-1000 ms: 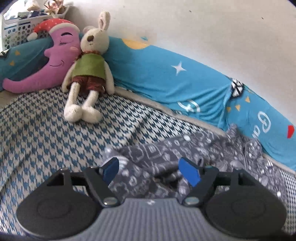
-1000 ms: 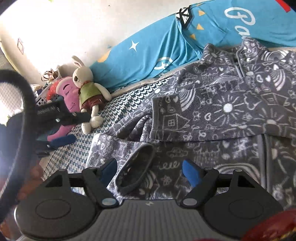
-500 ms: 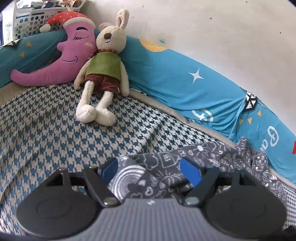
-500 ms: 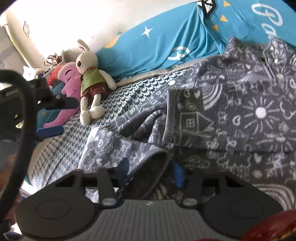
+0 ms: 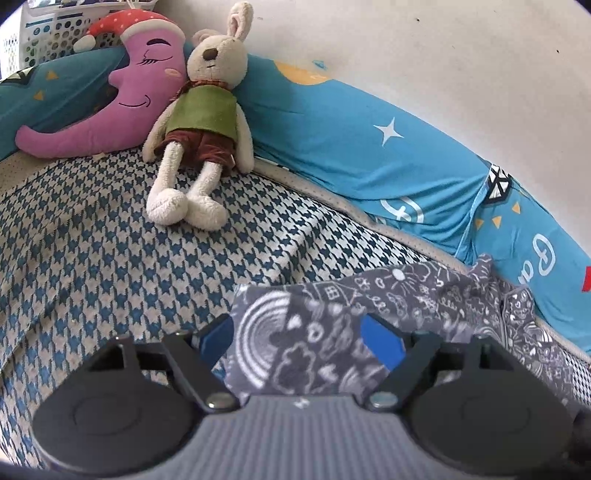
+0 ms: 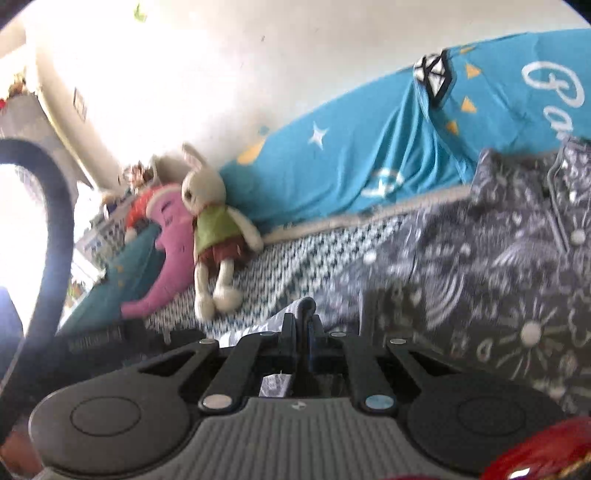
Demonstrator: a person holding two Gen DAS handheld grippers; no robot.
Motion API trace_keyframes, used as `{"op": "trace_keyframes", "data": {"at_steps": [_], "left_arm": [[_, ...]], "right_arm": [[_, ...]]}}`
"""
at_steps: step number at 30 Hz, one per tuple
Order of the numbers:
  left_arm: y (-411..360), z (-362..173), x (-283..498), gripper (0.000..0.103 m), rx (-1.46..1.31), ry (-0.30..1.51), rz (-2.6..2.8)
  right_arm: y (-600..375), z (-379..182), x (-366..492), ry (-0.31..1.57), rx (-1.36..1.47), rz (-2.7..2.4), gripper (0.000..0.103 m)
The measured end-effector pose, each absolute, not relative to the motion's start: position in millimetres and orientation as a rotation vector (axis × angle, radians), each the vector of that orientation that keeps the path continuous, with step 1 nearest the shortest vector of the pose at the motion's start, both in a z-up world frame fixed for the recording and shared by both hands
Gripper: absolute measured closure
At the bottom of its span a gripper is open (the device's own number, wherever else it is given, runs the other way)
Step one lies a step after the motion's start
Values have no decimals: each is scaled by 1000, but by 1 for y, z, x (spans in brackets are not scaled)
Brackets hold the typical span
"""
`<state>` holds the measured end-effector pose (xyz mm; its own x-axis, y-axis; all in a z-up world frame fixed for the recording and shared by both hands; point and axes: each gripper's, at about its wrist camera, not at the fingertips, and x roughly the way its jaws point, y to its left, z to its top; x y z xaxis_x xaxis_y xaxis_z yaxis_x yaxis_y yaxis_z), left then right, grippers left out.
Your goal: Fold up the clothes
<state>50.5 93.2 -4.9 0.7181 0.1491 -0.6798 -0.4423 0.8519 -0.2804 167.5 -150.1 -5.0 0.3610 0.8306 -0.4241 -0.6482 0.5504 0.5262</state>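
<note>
A dark grey fleece garment [image 6: 498,280] with white doodles lies spread on the houndstooth bedspread [image 6: 295,266]. My right gripper [image 6: 303,328] is shut on a folded edge of it, and a small hump of fabric sticks up above the closed fingertips. In the left wrist view a corner of the same garment [image 5: 314,332] lies between the blue pads of my left gripper [image 5: 299,341]. That gripper is open, its jaws wide apart on either side of the cloth. What the fabric does below the fingers is hidden.
A plush rabbit [image 5: 203,122] and a purple moon cushion [image 5: 122,99] lean on long blue pillows [image 5: 369,140] by the white wall. A white basket [image 5: 48,33] stands far left. The bedspread [image 5: 92,258] stretches left of the garment. A black loop [image 6: 55,221] crosses the right view's left side.
My right gripper has shut on the garment's edge and drawn it up and left. My left gripper, still open, has moved so that a corner of the fleece lies between its pads.
</note>
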Motion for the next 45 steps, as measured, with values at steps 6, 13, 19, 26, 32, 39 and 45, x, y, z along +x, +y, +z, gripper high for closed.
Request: {"op": "trace_keyframes", "data": {"at_steps": [6, 13, 19, 26, 32, 39, 45], "left_arm": [[80, -12, 54, 23, -442, 718, 314], [57, -25, 61, 23, -412, 753, 282], [36, -29, 72, 23, -389, 769, 259], [16, -34, 84, 23, -375, 795, 256], [5, -39, 100, 22, -360, 824, 279], [17, -36, 113, 22, -372, 803, 347], [32, -33, 127, 22, -399, 769, 390]], "right_arm": [[-164, 11, 187, 663, 364, 908, 94], [-202, 48, 206, 529, 464, 820, 94], [-261, 70, 218, 445, 474, 551, 94], [-312, 55, 233, 491, 476, 327, 94], [-321, 41, 243, 558, 463, 269, 89], [-328, 44, 237, 518, 436, 243, 78], [-311, 30, 237, 598, 427, 368, 78]]}}
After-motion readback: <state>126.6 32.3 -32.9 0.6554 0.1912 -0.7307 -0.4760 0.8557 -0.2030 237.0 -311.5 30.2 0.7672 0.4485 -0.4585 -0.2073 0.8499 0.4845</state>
